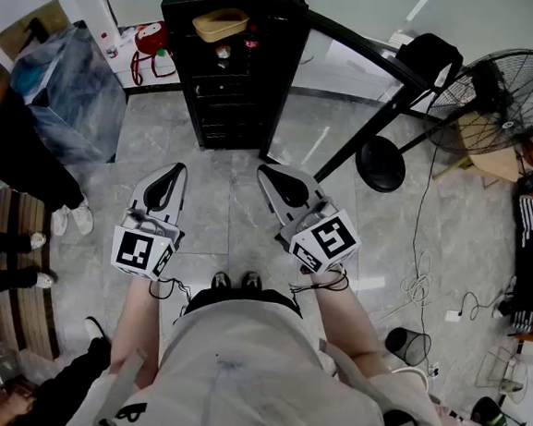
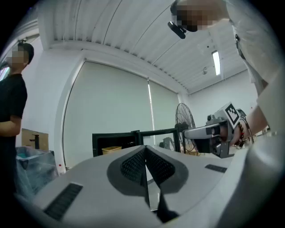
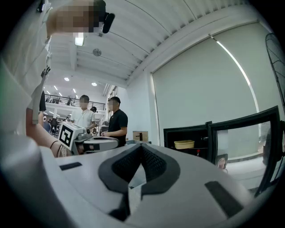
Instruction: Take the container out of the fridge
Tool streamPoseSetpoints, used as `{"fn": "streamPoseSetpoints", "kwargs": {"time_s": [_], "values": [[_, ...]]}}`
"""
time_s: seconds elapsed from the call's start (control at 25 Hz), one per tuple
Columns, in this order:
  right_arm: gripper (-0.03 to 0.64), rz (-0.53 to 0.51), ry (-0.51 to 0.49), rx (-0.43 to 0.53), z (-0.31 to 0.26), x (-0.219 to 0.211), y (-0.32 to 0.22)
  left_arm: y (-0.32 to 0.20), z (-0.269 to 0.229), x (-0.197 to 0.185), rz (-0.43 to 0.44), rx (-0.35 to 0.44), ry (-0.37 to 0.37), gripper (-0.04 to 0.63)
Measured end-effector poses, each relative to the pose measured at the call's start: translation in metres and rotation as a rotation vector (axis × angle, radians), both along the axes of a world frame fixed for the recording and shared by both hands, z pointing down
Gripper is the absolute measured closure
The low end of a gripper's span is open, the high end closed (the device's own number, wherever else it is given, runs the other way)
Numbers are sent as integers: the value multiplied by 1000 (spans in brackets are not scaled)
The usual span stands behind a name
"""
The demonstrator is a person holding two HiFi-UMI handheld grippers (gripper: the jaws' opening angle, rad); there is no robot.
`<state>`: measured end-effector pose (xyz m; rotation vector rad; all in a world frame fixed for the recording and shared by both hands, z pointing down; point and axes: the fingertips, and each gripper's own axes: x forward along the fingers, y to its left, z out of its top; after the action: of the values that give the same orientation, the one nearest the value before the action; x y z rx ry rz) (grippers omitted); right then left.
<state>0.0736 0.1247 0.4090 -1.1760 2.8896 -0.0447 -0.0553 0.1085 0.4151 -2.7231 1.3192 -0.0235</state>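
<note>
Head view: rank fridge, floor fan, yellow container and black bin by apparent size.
1. fridge, largest
2. floor fan
3. yellow container and black bin: these look about alike, so they are not ranked. The bin also seems nearer the camera, which may inflate it.
</note>
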Motion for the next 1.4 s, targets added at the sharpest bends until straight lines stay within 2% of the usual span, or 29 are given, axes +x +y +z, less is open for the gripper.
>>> {"fn": "streamPoseSetpoints", "kwargs": {"time_s": [0.52,0.88,1.12,1.4], "values": [[601,-39,-38,-10,1,5,6,4,1,0,-31,4,4,589],[601,-87,-65,-42,16,23,3,5,5,4,-79,9,-19,589],[601,-106,-52,-73,23,24,-10,-17,4,-7,-116,13,-4,589],[601,-63,-55,-90,29,19,-89,-93,18,-10,-68,5,-7,589]]}}
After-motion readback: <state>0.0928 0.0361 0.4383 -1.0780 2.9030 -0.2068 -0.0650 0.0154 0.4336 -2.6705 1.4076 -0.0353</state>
